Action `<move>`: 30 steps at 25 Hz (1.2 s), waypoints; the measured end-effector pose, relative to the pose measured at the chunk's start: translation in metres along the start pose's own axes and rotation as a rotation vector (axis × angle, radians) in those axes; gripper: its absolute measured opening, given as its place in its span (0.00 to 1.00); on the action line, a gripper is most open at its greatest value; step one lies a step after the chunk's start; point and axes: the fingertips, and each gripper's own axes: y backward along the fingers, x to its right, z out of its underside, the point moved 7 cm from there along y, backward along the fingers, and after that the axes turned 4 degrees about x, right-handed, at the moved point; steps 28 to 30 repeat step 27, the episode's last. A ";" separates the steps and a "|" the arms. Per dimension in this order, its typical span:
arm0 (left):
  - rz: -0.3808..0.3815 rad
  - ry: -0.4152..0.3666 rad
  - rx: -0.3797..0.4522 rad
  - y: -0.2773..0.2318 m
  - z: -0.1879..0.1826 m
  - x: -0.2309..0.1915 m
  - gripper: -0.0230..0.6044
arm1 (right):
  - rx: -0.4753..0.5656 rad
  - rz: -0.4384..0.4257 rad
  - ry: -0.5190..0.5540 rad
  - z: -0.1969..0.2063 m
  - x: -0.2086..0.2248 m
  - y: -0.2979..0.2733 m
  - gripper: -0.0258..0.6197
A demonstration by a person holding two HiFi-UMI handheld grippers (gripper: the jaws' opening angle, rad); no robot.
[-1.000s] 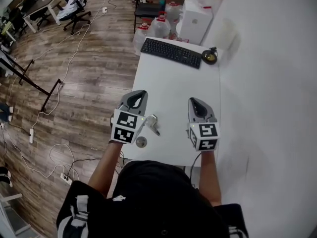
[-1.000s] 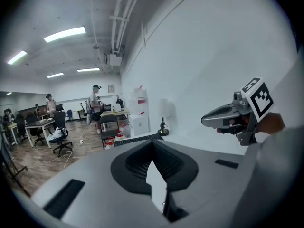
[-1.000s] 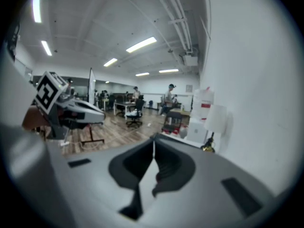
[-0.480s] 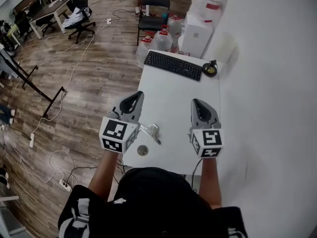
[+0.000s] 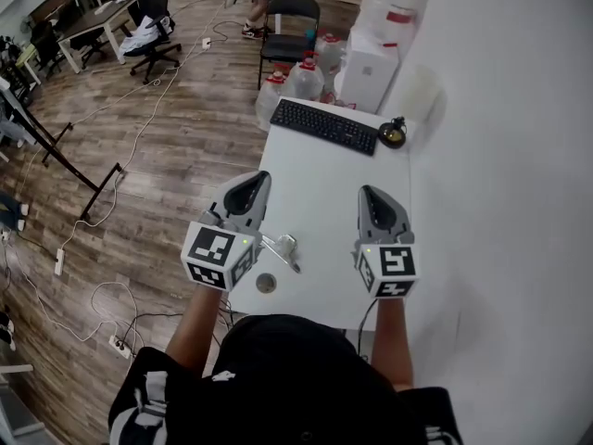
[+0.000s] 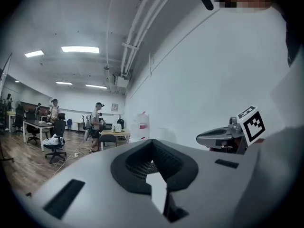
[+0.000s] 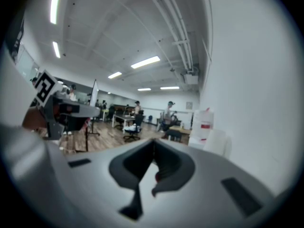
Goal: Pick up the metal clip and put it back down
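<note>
The metal clip (image 5: 283,247) lies on the white table (image 5: 320,170), near its front edge, with neither gripper touching it. My left gripper (image 5: 250,188) hovers just left of the clip over the table's left edge, jaws shut and empty. My right gripper (image 5: 373,197) hovers at the table's right side, well apart from the clip, also shut with nothing in it. In the left gripper view the left gripper (image 6: 151,142) points level across the room, and so does the right gripper (image 7: 153,144) in its own view. Neither gripper view shows the clip.
A small round disc (image 5: 266,284) lies by the front edge, below the clip. A black keyboard (image 5: 329,125) and a dark round object (image 5: 393,133) sit at the far end. Beyond stand water bottles (image 5: 301,77), a white box (image 5: 369,63) and a chair (image 5: 285,17). A white wall runs along the right.
The left gripper has drifted a little left, away from the clip. The clip has not moved. The head view has shifted slightly.
</note>
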 end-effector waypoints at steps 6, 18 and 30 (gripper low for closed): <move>-0.003 -0.018 -0.007 0.003 0.000 0.004 0.08 | 0.006 0.001 -0.003 0.000 -0.001 0.002 0.09; 0.004 -0.005 0.001 -0.002 0.006 0.009 0.08 | -0.009 0.004 -0.009 0.009 0.003 0.006 0.09; 0.006 0.003 -0.024 -0.004 0.008 0.014 0.08 | -0.017 0.004 -0.018 0.008 0.006 0.010 0.09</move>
